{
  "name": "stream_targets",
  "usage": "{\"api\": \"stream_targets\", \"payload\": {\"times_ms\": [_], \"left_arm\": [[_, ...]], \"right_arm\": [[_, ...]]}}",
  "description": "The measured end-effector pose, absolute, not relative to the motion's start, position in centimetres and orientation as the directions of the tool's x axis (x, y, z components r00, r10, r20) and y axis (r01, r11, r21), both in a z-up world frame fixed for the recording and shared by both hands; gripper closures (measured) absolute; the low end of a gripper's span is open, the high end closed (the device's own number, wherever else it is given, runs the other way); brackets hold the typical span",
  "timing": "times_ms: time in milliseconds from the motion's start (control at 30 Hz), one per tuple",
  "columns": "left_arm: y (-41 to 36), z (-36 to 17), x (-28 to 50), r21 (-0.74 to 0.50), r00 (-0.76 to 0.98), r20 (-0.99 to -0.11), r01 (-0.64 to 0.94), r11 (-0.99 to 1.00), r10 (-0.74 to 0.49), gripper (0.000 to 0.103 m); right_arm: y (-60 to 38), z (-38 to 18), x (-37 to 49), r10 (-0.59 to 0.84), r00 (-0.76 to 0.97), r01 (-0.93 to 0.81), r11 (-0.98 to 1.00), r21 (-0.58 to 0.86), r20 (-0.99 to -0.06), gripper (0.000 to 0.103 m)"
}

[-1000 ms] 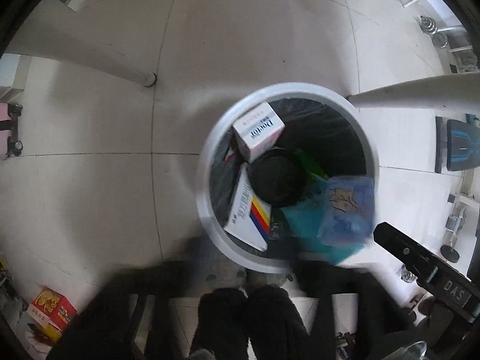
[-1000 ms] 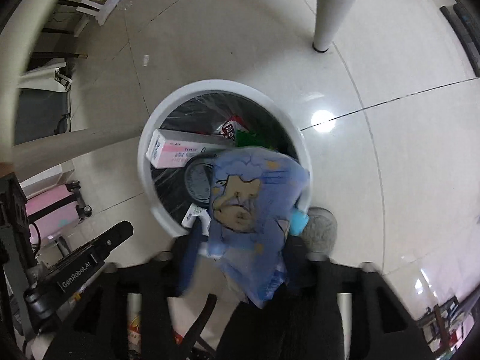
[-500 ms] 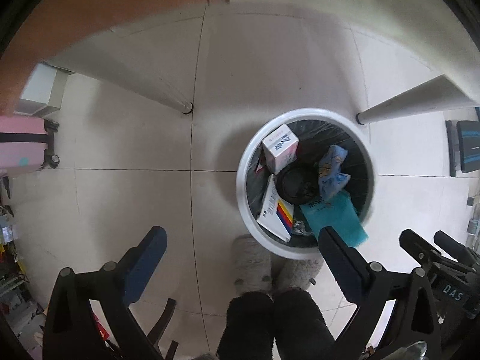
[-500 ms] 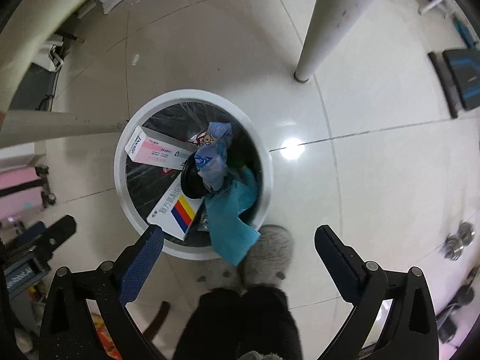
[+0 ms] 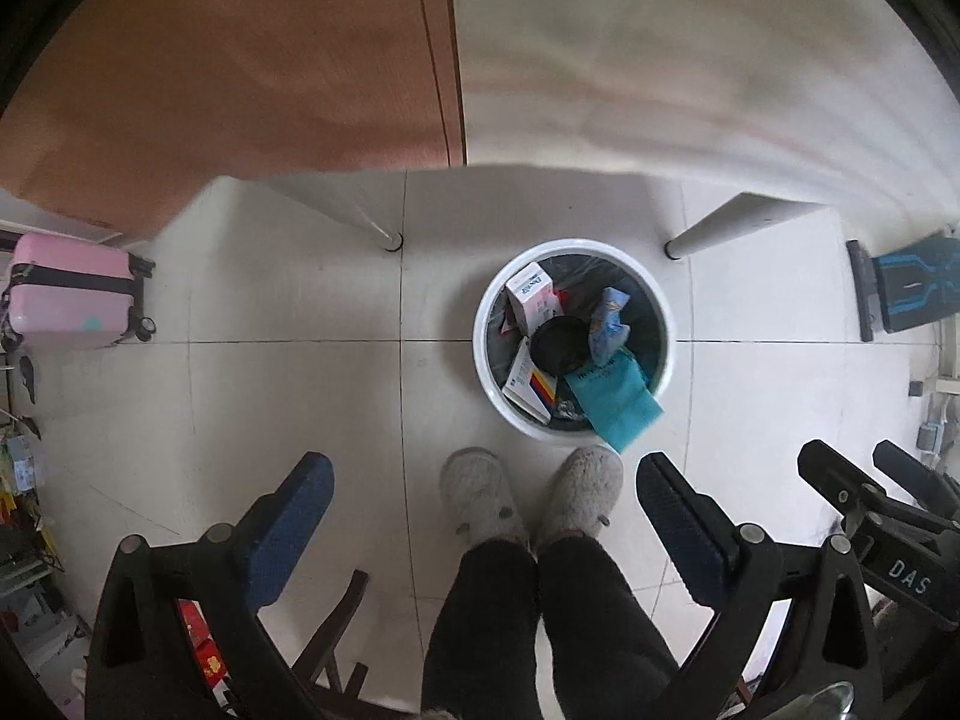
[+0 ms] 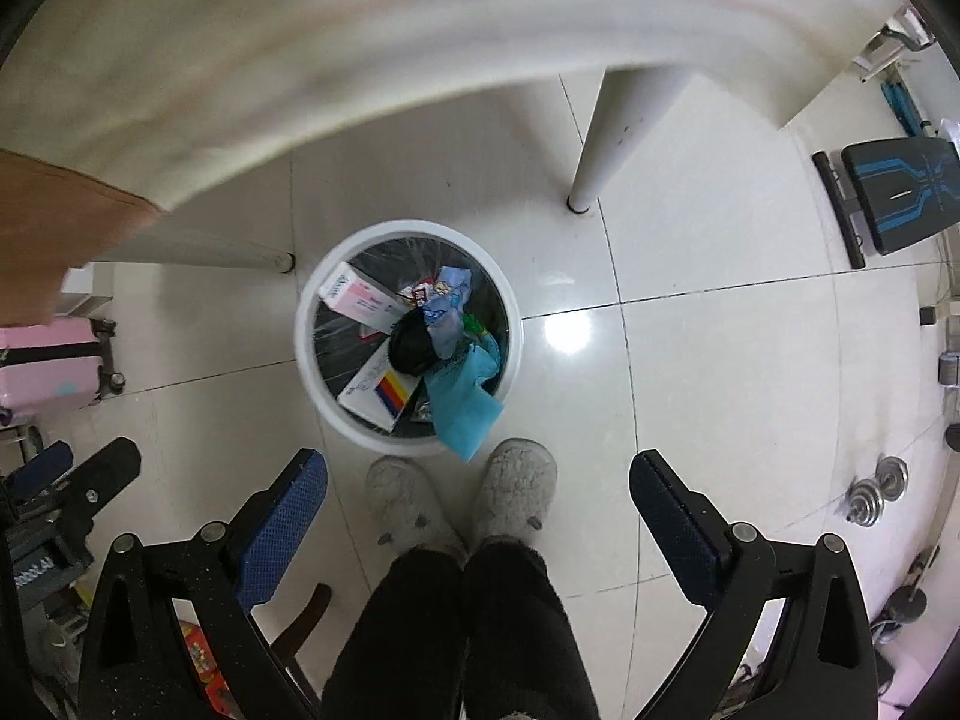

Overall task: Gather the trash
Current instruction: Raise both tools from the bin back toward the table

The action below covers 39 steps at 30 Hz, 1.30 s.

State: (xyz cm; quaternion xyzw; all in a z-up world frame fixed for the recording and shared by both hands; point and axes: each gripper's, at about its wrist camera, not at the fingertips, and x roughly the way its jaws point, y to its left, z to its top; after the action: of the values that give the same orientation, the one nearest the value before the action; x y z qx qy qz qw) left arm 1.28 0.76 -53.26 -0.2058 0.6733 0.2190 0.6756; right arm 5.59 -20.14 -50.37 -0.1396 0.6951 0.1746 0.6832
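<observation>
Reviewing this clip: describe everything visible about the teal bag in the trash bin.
The teal bag is a thin, soft, plastic-looking sheet, crumpled and creased, with faint dark print near its upper part that is too small to read. It lies at the side of the white trash bin nearest the person's slippers, one end down among the trash, the other draped over the rim and hanging outside. A blue patterned wrapper and a black round item lie against its inner end. Neither gripper touches it.
</observation>
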Motion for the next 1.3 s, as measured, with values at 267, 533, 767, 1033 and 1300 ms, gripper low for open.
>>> {"api": "stream_targets", "payload": {"times_ms": [267,533,767,1033,1300], "left_arm": [[-1.1,-43.8,-0.2,-0.006,0.051,-0.998,-0.546,0.838,0.026,0.0],[-1.6,-35.9,-2.0,-0.037,0.115,-0.993,-0.529,0.848,0.028,0.0],[-0.4,-30.1,-2.1,-0.037,0.204,-0.975,-0.534,0.845,0.086,0.0],[5.5,-25.7,4.1,0.033,0.259,-0.941,-0.57,0.821,0.218,0.0],[12.9,-24.5,15.1,0.153,0.199,-0.905,-0.673,0.724,0.375,0.0]], "right_arm": [[-21.0,-38.6,2.9,0.102,-0.003,-0.432,0.897,0.093,-0.995,0.001],[-22.1,-28.0,0.3,0.144,0.034,-0.44,0.891,0.114,-0.989,0.001],[-22.2,-22.0,-1.0,0.204,0.037,-0.409,0.896,0.172,-0.978,0.001],[-19.9,-15.6,4.0,0.321,0.087,-0.341,0.899,0.275,-0.943,0.001],[-14.0,-12.4,16.8,0.36,0.138,-0.334,0.894,0.299,-0.923,0.001]]}}
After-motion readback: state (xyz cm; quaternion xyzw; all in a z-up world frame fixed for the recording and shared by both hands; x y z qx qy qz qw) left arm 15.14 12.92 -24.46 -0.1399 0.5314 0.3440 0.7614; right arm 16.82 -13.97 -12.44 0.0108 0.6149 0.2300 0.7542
